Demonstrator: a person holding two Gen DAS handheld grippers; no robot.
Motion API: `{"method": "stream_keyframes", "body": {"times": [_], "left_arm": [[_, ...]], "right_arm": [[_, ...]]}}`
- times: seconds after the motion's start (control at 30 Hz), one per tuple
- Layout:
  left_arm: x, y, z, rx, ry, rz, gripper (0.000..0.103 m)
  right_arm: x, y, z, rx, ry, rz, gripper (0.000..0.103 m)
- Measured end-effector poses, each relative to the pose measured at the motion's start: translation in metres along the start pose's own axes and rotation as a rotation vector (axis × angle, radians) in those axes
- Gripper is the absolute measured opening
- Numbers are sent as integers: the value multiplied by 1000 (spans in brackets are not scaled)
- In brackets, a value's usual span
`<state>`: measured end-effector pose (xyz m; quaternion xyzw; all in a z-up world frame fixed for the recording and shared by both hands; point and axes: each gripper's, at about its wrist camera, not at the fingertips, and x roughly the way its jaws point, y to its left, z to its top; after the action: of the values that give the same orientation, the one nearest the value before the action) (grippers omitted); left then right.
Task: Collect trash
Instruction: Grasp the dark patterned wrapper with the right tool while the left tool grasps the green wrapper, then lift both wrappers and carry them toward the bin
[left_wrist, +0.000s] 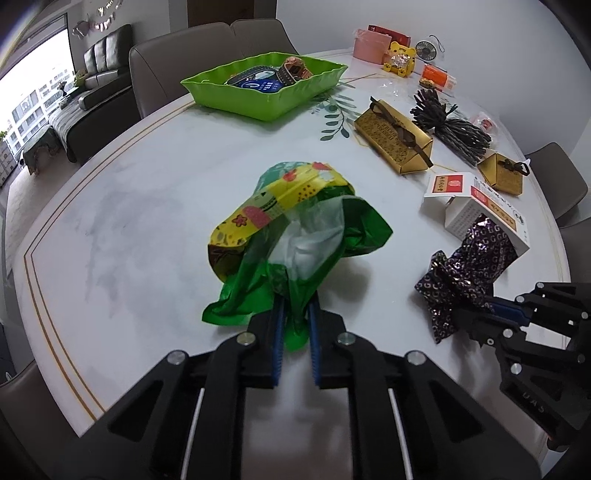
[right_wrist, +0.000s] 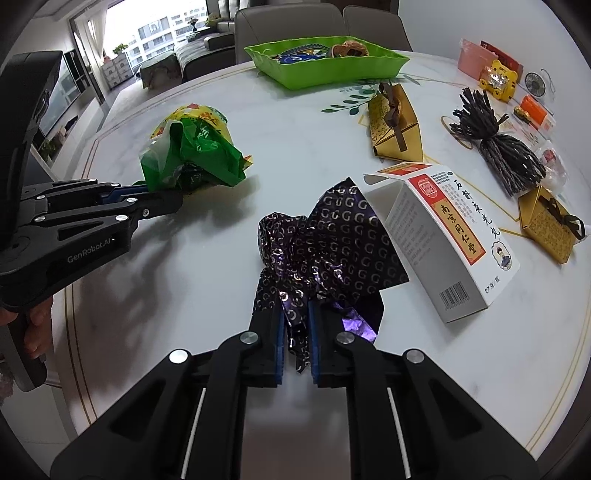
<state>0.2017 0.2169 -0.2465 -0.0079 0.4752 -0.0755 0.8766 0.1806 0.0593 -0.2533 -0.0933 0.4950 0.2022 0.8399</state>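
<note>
A crumpled green plastic bag (left_wrist: 332, 236) with a yellow patterned wrapper (left_wrist: 273, 199) in it lies on the white marble table (left_wrist: 147, 192). My left gripper (left_wrist: 295, 306) is shut on the bag's near edge. The same bag (right_wrist: 207, 155) and left gripper (right_wrist: 162, 194) show at the left of the right wrist view. A crumpled dark purple foil wrapper (right_wrist: 332, 243) printed with silver letters lies near the table's front; my right gripper (right_wrist: 295, 317) is shut on its near end. In the left wrist view the wrapper (left_wrist: 469, 266) and right gripper (left_wrist: 476, 306) sit at lower right.
A green tray (left_wrist: 269, 85) with several items stands at the far side. An open white medicine box (right_wrist: 450, 240) lies just right of the purple wrapper. Gold gift boxes (right_wrist: 397, 125), a dark stick bundle (right_wrist: 498, 147) and small items fill the right. Chairs ring the table.
</note>
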Motion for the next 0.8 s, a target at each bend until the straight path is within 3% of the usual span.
{"method": "stream_keyframes", "body": {"times": [0.47,0.7,0.8], "left_arm": [[-44,-8,-28,-50,-10,-4,9],[-82,-20,-58,-144,-32,46,9],[-106,-25,-81,-212,-56,100,9]], "right_arm": [[-34,0,-6,-6,-31,37,8],[-64,9,-16,-105,-47,95,8],[-77,20,-26,-197,-49,153,8]]}}
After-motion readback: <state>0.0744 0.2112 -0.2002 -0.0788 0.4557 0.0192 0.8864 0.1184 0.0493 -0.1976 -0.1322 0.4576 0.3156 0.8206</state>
